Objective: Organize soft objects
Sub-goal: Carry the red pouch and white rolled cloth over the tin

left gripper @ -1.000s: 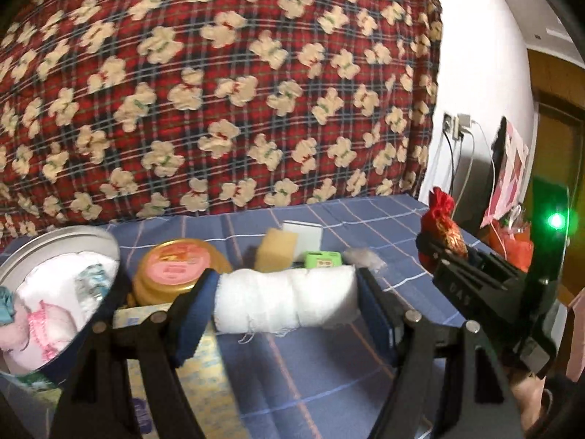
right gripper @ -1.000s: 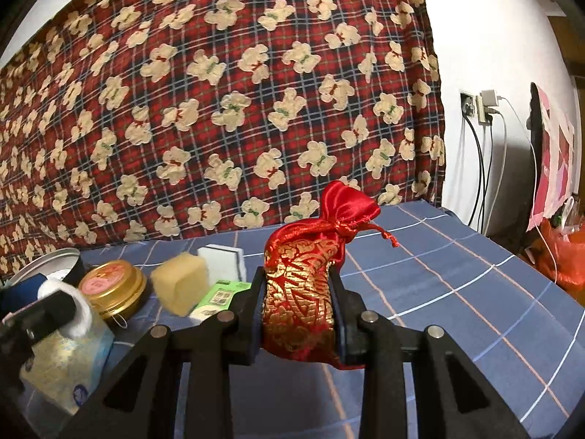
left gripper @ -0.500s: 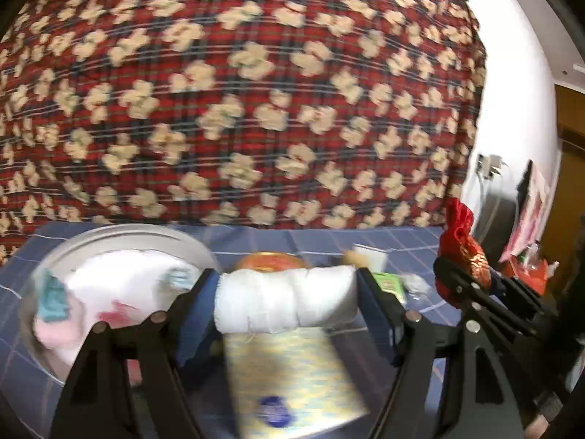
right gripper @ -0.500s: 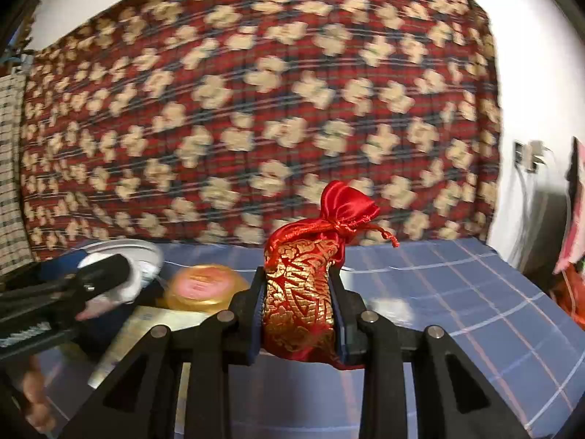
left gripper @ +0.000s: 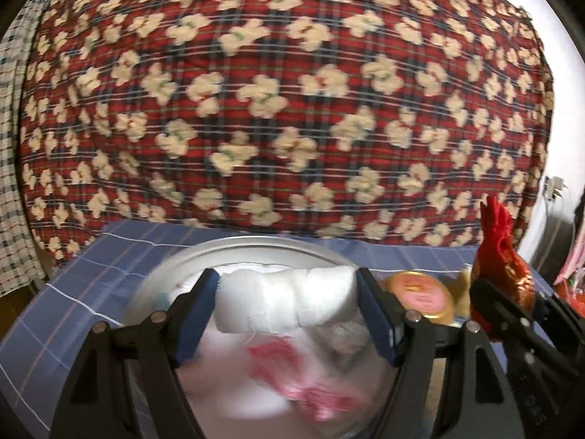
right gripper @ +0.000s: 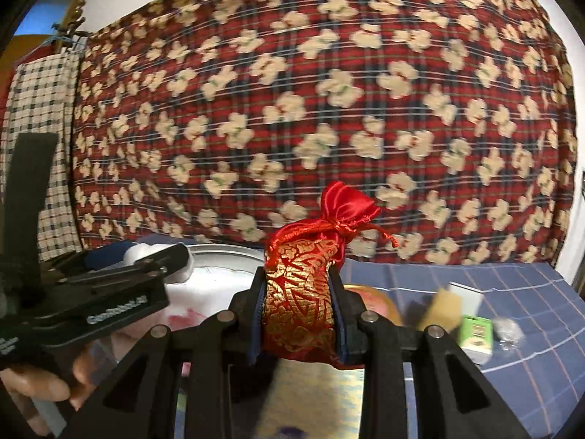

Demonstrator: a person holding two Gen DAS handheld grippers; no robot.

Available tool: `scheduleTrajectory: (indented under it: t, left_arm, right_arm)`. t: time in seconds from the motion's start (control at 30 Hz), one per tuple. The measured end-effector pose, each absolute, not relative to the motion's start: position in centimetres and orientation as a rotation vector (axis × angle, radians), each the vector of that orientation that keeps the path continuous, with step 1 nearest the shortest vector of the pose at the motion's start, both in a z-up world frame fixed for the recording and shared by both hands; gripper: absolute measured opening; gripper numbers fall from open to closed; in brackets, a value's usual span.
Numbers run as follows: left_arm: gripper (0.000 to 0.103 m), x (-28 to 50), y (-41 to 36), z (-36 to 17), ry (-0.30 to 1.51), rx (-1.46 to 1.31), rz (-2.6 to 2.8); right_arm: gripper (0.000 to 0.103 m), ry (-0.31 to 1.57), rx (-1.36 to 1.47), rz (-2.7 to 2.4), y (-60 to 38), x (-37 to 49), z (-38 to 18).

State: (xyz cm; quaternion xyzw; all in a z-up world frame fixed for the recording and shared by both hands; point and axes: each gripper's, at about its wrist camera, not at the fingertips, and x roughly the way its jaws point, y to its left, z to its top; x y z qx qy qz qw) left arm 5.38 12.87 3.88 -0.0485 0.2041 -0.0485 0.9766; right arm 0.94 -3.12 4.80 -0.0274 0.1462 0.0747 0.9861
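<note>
Holding the white cloth roll [left gripper: 287,298] at frame centre above the metal bowl [left gripper: 164,274], the left gripper [left gripper: 289,303] is clamped on it; the right gripper [right gripper: 298,314] squeezes the red pouch [right gripper: 310,274]. Soft items already lie in the bowl; both held pieces are not yet placed.

I see a white rolled cloth [left gripper: 287,300] between my left gripper [left gripper: 287,305]'s dark blue pads [left gripper: 193,314]. My right gripper [right gripper: 298,314] holds a red satin pouch [right gripper: 303,292] with gold brocade. The round tin [left gripper: 256,247] is silver, with white and pink fabric inside. The tablecloth [right gripper: 475,278] is blue with pale grid lines. The hanging blanket [left gripper: 292,91] is red plaid with cream bears. A small tin lid [left gripper: 420,294] is gold and pink.
</note>
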Motion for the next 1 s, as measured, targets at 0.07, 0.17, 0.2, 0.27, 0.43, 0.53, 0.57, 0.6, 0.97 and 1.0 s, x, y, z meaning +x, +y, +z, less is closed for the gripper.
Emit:
scheduleTrajectory:
  t: [0.07, 0.17, 0.2, 0.27, 0.43, 0.53, 0.57, 0.6, 0.97, 1.0]
  left_arm:
    - [0.075, 5.8, 14.1, 3.7, 0.409, -0.100, -0.076]
    - [0.075, 6.3, 15.5, 3.5, 0.405, -0.106, -0.038]
    - [0.075, 6.4, 16.0, 3.4, 0.407, -0.108, -0.025]
    - [0.075, 6.9, 17.0, 3.1, 0.414, -0.123, -0.003]
    - [0.075, 7.9, 19.1, 2.2, 0.448, -0.151, 0.055]
    - [0.075, 8.5, 19.8, 1.5, 0.482, -0.159, 0.081]
    - [0.075, 8.6, 20.0, 1.3, 0.491, -0.159, 0.087]
    - [0.075, 8.8, 20.0, 1.1, 0.502, -0.154, 0.093]
    - [0.075, 9.2, 19.4, 0.0, 0.539, -0.075, 0.153]
    - [0.075, 9.3, 19.4, 0.1, 0.540, -0.077, 0.152]
  right_arm:
    - [0.033, 0.297, -0.053, 0.168, -2.0, 1.3, 4.8]
    - [0.033, 0.295, -0.060, 0.192, -0.1, 1.8, 4.8]
    - [0.033, 0.297, -0.061, 0.201, 0.4, 1.9, 4.8]
    - [0.033, 0.303, -0.061, 0.217, 1.3, 2.4, 4.8]
    - [0.033, 0.323, -0.058, 0.252, 3.7, 4.4, 4.4]
    - [0.033, 0.334, -0.048, 0.255, 4.9, 6.0, 4.1]
    - [0.033, 0.340, -0.047, 0.257, 5.3, 6.4, 3.9]
    - [0.033, 0.345, -0.049, 0.258, 5.6, 6.8, 3.8]
    - [0.033, 0.421, -0.048, 0.241, 5.4, 9.0, 1.6]
    - [0.033, 0.421, -0.049, 0.244, 5.4, 9.0, 1.6]
